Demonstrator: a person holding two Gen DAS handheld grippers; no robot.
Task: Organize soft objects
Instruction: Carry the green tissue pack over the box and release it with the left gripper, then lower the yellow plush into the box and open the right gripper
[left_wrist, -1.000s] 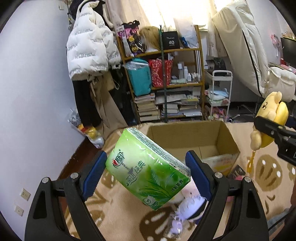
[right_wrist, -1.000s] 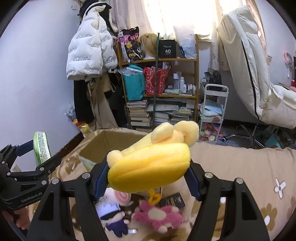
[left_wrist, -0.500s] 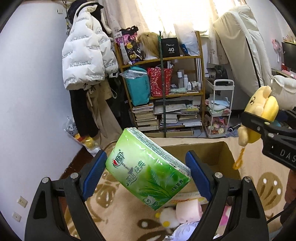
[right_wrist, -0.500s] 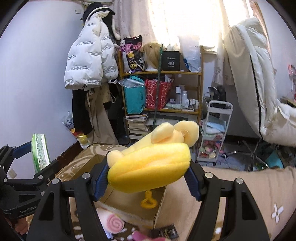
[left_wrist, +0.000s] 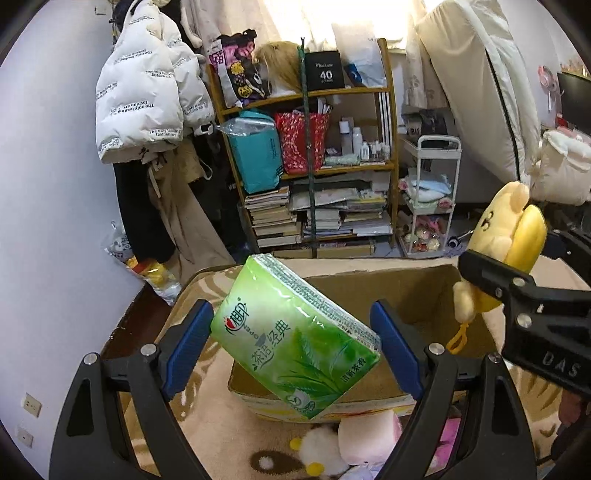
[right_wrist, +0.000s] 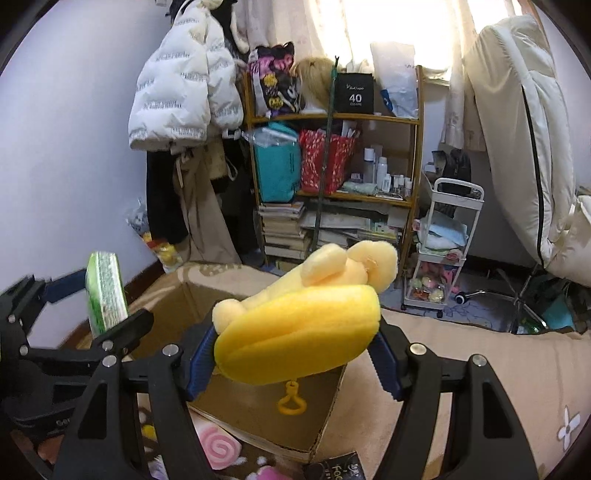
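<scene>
- Left wrist view: the left gripper (left_wrist: 295, 343) is clamping a green tissue pack (left_wrist: 295, 343) between its blue pads, the pack tilting with its upper end toward 11 o'clock and its lower corner toward 5 o'clock.
- The pack is hanging over the near wall of an open cardboard box (left_wrist: 424, 295), which is sitting on a beige patterned blanket (left_wrist: 207, 417).
- At 3 o'clock in this view, the right gripper (left_wrist: 517, 266) is carrying a yellow plush toy (left_wrist: 517, 236) above the box's right side, its keyring clip dangling down.
- At 6 o'clock, below the box's near wall, a pink roll-shaped plush (left_wrist: 369, 435) and a small white plush (left_wrist: 321, 446) are lying on the blanket, waiting their turn.
- Right wrist view: the right gripper (right_wrist: 295, 328) is squeezing the yellow plush toy (right_wrist: 299, 328) crosswise, ears pointing toward 12 o'clock, with the box (right_wrist: 258, 406) open beneath it.
- At 9 o'clock there, the tissue pack (right_wrist: 105, 291) is showing edge-on in the left gripper (right_wrist: 96, 299).
- Judging by this, the step in hand is carrying both soft things over the box for dropping in.
- The next move is likely calling for lowering each gripper inside the box walls, then opening the jaws; the two grippers are near each other, so they should be keeping apart, and the dangling clip could be snagging on the cardboard rim.
</scene>
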